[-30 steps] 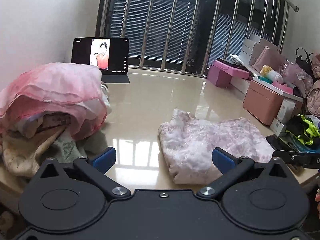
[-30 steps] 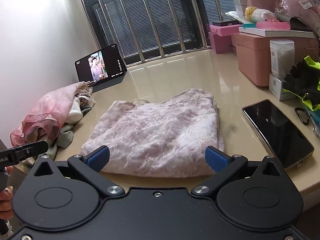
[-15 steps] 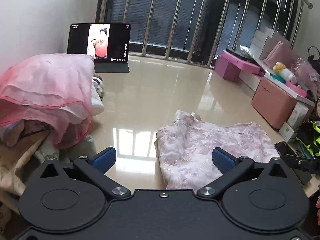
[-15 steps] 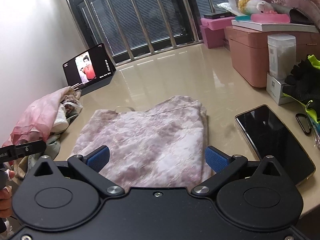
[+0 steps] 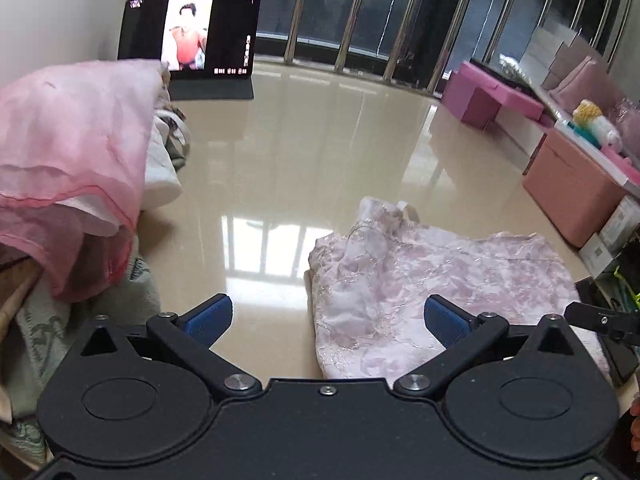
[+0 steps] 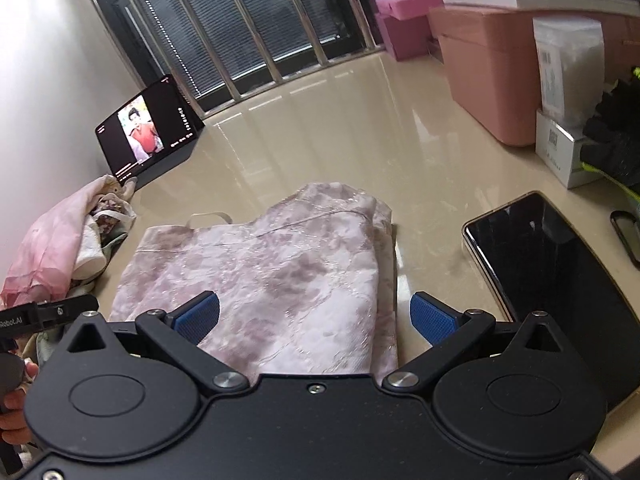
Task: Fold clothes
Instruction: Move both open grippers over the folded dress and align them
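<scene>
A pale pink patterned garment [image 5: 432,280] lies folded flat on the glossy beige table [image 5: 304,152]; it also shows in the right wrist view [image 6: 280,276]. My left gripper [image 5: 328,316] is open and empty, just above the garment's left near edge. My right gripper [image 6: 316,316] is open and empty, over the garment's near right part. A heap of unfolded clothes topped by a pink sheer cloth [image 5: 68,176] sits at the left, and also shows in the right wrist view [image 6: 52,256].
A tablet [image 5: 192,36] playing a video stands at the back left. A black phone [image 6: 540,280] lies right of the garment. Pink storage boxes [image 6: 492,68], a white box [image 6: 560,148] and dark gloves crowd the right side. Window bars line the back.
Both grippers have moved forward and lower toward the garment, which now fills more of each view. Both stay open. The garment has not moved.
</scene>
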Demonstrator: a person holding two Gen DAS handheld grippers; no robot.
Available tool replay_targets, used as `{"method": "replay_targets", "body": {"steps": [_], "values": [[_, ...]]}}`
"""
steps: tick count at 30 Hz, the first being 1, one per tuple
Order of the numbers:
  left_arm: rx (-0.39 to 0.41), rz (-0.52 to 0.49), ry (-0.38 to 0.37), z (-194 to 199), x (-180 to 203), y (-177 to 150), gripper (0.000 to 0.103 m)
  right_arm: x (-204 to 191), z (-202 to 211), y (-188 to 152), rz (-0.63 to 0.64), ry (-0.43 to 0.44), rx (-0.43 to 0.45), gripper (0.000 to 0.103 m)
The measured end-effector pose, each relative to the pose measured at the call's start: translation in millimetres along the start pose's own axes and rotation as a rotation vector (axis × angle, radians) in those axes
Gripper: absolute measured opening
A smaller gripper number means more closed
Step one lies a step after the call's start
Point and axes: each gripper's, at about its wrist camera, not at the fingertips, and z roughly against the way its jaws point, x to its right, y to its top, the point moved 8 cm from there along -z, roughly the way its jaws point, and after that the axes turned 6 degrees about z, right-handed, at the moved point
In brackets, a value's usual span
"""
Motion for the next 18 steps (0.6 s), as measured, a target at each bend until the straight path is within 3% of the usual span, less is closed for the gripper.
{"method": "replay_targets", "body": {"steps": [5,9,14,18], "values": [[-0.041,-0.007,0.009,-16,1,-1,0.103,9,-13,-2,-0.008,-0.020,-0.032,0.103],[-0.073,-0.012,0.016,-29,1,-2,0.103,6,-22,-3,0.086,-0.077,-0.047,0.103],[-0.114,-0.019,0.024,-45,2,-3,0.099,4,-31,-1,0.109,-0.077,-0.049,0.103],[-0.119,-0.045,0.027,-52,6,-4,0.092,1,-33,2,0.109,-0.074,-0.029,0.086]]}}
